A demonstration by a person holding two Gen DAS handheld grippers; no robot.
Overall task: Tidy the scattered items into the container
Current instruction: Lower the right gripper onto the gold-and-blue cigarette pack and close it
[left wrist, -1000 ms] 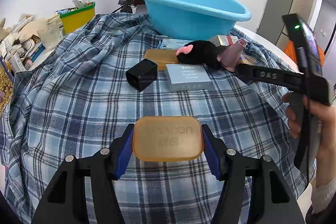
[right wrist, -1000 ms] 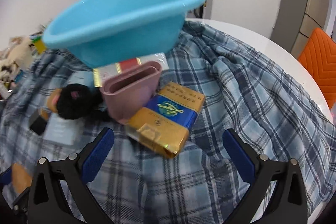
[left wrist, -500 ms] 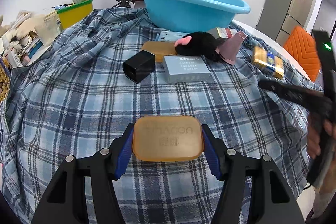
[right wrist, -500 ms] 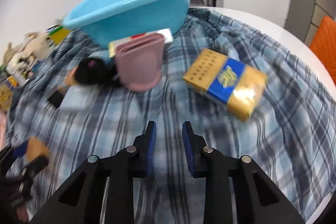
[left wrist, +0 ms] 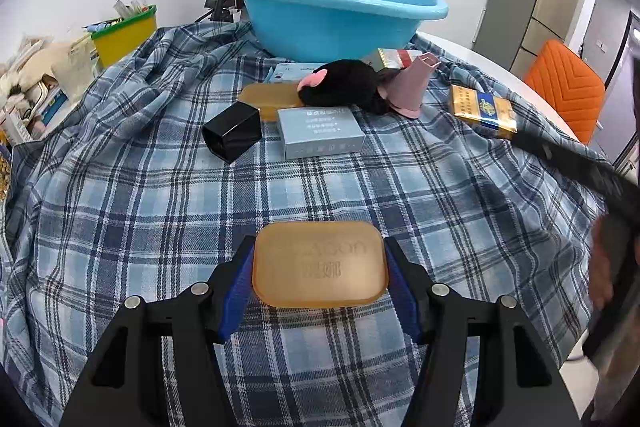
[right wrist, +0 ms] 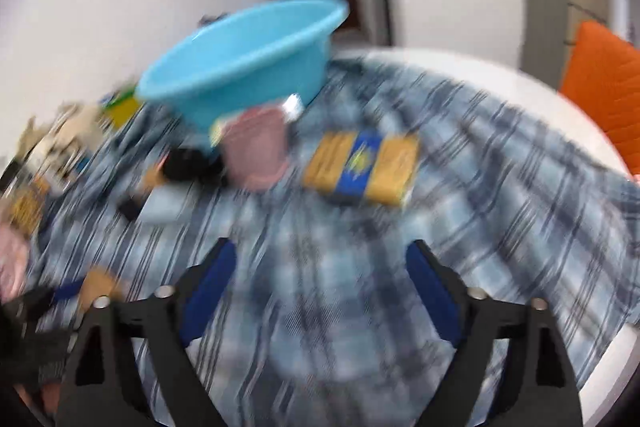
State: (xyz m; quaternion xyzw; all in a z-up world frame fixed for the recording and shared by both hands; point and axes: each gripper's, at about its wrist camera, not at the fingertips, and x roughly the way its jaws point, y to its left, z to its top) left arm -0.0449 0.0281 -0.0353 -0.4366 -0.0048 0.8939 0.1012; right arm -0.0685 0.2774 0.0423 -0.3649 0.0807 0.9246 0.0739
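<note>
Since the earlier frame, my right claw (right wrist: 320, 291) has drawn back from the gold-and-blue box (right wrist: 362, 167), which now lies alone on the plaid cloth (left wrist: 160, 187) of the tabletop, apart from the pink cup (left wrist: 412, 87). Its jaws are opening, with nothing between them. My left claw (left wrist: 320, 277) is clenched on the amber soap bar (left wrist: 320, 269), above the cloth. The blue basin (left wrist: 332, 11) stands at the far side, behind the scattered items.

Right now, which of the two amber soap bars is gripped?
The near amber soap bar, clamped in the left tool. The other amber bar lies on the cloth by the black plush toy.
</note>
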